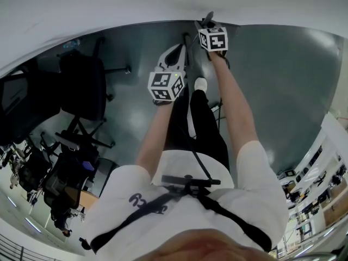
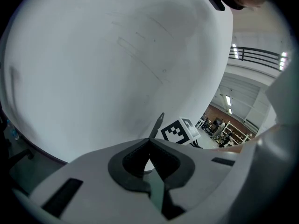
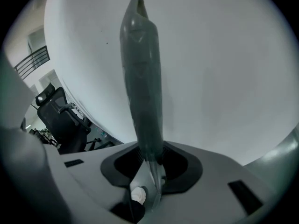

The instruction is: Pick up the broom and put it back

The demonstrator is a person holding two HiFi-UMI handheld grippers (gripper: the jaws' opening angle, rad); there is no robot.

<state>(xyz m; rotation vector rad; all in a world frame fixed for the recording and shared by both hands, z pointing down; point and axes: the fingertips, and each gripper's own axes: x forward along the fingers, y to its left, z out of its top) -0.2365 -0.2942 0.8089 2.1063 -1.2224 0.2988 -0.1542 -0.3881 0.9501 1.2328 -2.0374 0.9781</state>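
In the right gripper view, the broom's grey-green handle stands up between the jaws against a white wall, its rounded tip at the top. My right gripper is shut on the handle's lower part. The head view has that gripper at the top centre, close to the wall's foot, and the broom itself is hard to make out there. My left gripper hangs lower and to the left, pointing toward the wall. Its jaws stand together with nothing seen between them. The right gripper's marker cube shows just beyond them.
The white wall curves across the top above a grey floor. Black office chairs stand at the left. The person's dark trouser leg and white shoe lie between the arms.
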